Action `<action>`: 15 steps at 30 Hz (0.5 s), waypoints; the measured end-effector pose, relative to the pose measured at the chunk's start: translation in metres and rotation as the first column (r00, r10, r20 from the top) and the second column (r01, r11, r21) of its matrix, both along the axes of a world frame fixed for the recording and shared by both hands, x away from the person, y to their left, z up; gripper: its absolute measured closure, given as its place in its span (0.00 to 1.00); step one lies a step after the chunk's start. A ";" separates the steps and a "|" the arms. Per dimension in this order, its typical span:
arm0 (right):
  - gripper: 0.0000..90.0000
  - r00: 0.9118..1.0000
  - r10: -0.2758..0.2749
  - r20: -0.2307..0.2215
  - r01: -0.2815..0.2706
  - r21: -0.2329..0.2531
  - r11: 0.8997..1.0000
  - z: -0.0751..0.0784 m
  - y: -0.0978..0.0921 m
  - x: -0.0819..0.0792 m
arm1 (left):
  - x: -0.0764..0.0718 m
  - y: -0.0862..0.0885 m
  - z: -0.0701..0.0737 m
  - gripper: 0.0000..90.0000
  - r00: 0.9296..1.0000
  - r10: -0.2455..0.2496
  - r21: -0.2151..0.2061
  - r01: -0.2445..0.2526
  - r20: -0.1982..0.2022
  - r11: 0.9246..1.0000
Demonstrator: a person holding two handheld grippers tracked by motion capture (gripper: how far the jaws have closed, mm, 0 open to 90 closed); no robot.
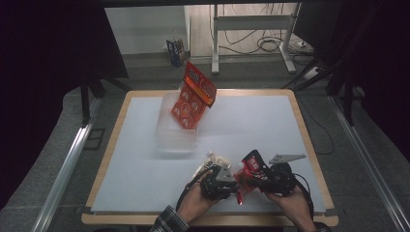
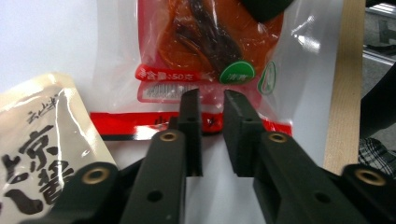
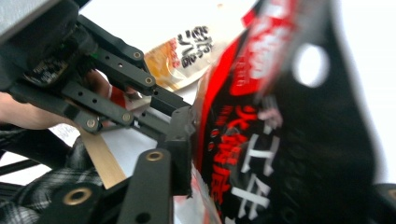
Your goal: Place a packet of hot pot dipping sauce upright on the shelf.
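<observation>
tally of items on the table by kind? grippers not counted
Snack packs: 3, the red pack with round portions leaning in the bin, the beige pouch, the red-and-black pouch by the grippers
Clear plastic bins: 1
Total: 4

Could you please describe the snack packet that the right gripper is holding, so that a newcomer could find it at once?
Start at the near edge of the white table, where the person's two hands meet. The red and black packet stands up from the right gripper, tilted, with white lettering and a round hang hole. The beige packet beside it lies flat on the table.
</observation>
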State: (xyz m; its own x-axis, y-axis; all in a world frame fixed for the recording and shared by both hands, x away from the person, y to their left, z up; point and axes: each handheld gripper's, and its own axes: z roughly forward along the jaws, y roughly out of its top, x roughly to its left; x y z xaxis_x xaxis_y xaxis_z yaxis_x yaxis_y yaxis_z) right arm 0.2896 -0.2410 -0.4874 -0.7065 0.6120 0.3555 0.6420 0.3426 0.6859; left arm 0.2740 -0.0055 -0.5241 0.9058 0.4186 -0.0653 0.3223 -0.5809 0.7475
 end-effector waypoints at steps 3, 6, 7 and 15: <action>0.77 1.000 0.005 0.031 -0.005 -0.001 1.000 0.006 0.000 -0.002 | -0.002 0.004 0.004 0.77 1.000 0.001 -0.008 -0.001 0.010 1.000; 0.77 0.998 -0.009 0.061 0.009 -0.007 1.000 0.012 -0.001 -0.003 | -0.004 0.008 0.006 0.70 1.000 0.009 -0.033 -0.009 0.011 0.999; 0.77 0.998 -0.013 0.067 0.014 -0.002 1.000 0.013 -0.001 -0.003 | -0.005 0.010 0.007 0.67 1.000 0.013 -0.041 -0.013 0.017 0.999; 0.77 0.996 -0.024 0.091 0.023 0.009 1.000 0.025 -0.007 0.002 | -0.011 0.033 0.011 0.43 0.998 0.049 -0.054 -0.046 0.050 0.997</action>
